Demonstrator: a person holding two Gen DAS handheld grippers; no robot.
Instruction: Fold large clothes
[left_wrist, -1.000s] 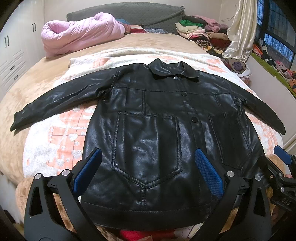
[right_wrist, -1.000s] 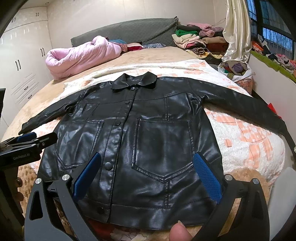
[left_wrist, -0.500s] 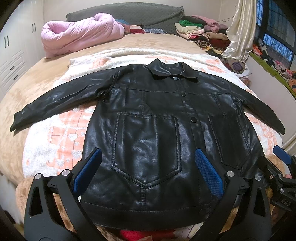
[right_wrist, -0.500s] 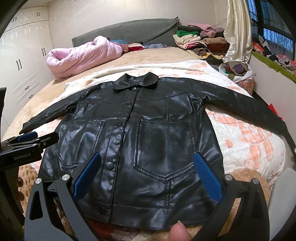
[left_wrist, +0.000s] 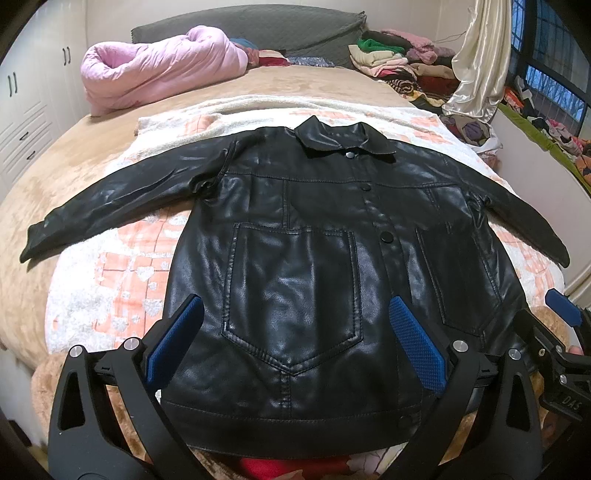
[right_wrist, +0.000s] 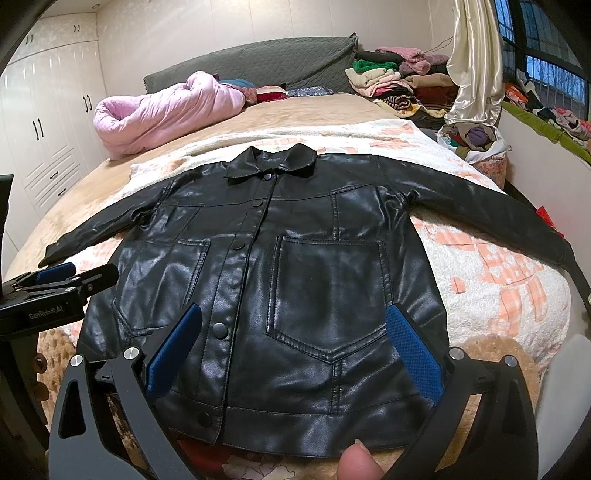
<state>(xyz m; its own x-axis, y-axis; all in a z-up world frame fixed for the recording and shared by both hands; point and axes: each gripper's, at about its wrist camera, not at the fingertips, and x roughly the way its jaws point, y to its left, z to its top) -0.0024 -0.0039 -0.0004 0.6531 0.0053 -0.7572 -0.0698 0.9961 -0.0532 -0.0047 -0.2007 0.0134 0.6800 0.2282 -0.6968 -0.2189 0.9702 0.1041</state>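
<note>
Nothing moved since earlier; jacket (left_wrist: 295, 277) flat; both tongs (left_wrist: 295, 339) (right_wrist: 291, 347) wide open, empty; "GenRobot.AI" on left.

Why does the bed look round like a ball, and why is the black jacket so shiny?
Left wrist view: the fisheye lens bends the tan bed into a curve, and the edges look a little smeared. Both views: room light bounces off the glossy black leather jacket as pale glare patches, also in the right wrist view. The corners of both views go dark because of the round lens.
</note>
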